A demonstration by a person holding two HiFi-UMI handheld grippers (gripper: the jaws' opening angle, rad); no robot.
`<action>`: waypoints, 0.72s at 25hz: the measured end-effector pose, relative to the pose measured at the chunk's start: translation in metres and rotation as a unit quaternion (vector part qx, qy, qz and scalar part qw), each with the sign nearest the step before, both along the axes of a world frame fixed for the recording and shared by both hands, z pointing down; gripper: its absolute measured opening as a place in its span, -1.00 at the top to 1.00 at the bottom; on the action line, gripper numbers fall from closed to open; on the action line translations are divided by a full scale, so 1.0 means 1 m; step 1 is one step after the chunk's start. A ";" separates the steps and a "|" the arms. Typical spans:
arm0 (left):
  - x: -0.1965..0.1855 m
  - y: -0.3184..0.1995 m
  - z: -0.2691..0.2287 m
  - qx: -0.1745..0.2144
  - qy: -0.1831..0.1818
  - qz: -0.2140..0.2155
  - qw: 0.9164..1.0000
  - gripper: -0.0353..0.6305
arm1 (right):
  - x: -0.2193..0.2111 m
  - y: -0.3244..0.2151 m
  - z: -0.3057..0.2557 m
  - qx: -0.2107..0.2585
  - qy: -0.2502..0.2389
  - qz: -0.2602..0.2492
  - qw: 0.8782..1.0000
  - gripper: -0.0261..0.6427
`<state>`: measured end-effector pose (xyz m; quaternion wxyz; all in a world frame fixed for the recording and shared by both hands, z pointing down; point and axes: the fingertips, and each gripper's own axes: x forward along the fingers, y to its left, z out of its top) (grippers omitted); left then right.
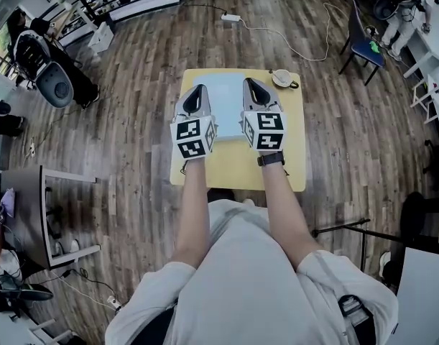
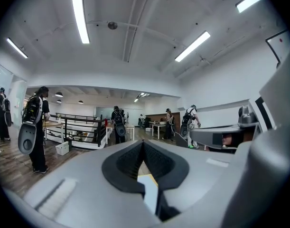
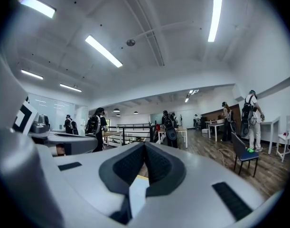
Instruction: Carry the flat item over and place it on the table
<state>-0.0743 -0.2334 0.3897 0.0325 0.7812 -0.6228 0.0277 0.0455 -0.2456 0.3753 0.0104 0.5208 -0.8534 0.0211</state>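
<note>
Sheet [image 1: 223,95]: flat on the table [image 1: 237,167], upper centre, between your grippers.
Jaws: left gripper [image 1: 195,92] and right gripper [image 1: 252,86] both pressed together, no bite on the sheet I can see.
Risk: lift now and it probably stays put or slips.

— Operator 2: Where does the flat item [image 1: 223,99] lie?
— Operator 1: I see it on the table's [image 1: 237,171] far half, between left gripper [image 1: 198,89] and right gripper [image 1: 251,86]. Round object [image 1: 282,78]: far-right corner.

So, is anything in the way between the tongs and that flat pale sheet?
Nothing visible. The left tongs and right tongs, both closed, sit over the sheet; the round thing sits at the table corner.
</note>
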 end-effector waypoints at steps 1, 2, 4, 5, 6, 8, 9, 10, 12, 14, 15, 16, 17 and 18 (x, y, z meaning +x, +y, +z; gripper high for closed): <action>-0.001 0.001 -0.001 0.002 0.001 -0.002 1.000 0.87 | 0.001 0.001 0.000 0.000 0.000 0.001 1.000 0.89; -0.003 0.002 -0.002 0.004 0.004 -0.004 1.000 0.87 | 0.001 0.001 0.000 0.001 0.000 0.003 1.000 0.89; -0.005 0.003 -0.004 0.008 0.011 -0.009 1.000 0.87 | 0.003 0.003 -0.002 0.005 0.003 0.005 1.000 0.89; -0.005 0.004 -0.005 0.009 0.015 -0.011 1.000 0.87 | 0.004 0.003 -0.003 0.007 0.006 0.006 1.000 0.89; -0.005 0.004 -0.006 0.010 0.019 -0.012 1.000 0.87 | 0.006 0.004 -0.005 0.008 0.008 0.007 1.000 0.89; -0.001 0.005 -0.008 0.012 0.022 -0.013 1.000 0.87 | 0.011 0.004 -0.008 0.010 0.009 0.009 1.000 0.89; 0.002 0.005 -0.008 0.013 0.018 -0.012 1.000 0.87 | 0.013 0.005 -0.008 0.012 0.009 0.010 1.000 0.89; 0.005 0.004 -0.008 0.014 0.010 -0.011 1.000 0.87 | 0.016 0.005 -0.009 0.013 0.009 0.011 1.000 0.89; 0.010 0.002 -0.009 0.016 -0.004 -0.008 1.000 0.88 | 0.018 0.004 -0.010 0.016 0.009 0.013 1.000 0.89; 0.010 0.000 -0.009 0.016 -0.009 -0.008 1.000 0.88 | 0.018 0.002 -0.009 0.017 0.008 0.013 1.000 0.89; 0.009 0.000 -0.009 0.015 -0.013 -0.008 1.000 0.88 | 0.017 0.001 -0.008 0.016 0.008 0.013 1.000 0.89; 0.009 0.000 -0.009 0.013 -0.016 -0.008 1.000 0.88 | 0.016 0.001 -0.007 0.015 0.007 0.012 1.000 0.89; 0.008 0.000 -0.009 0.011 -0.017 -0.008 1.000 0.88 | 0.015 0.001 -0.006 0.013 0.006 0.011 1.000 0.89; 0.007 -0.001 -0.009 0.010 -0.018 -0.008 1.000 0.88 | 0.014 0.000 -0.005 0.012 0.006 0.010 1.000 0.89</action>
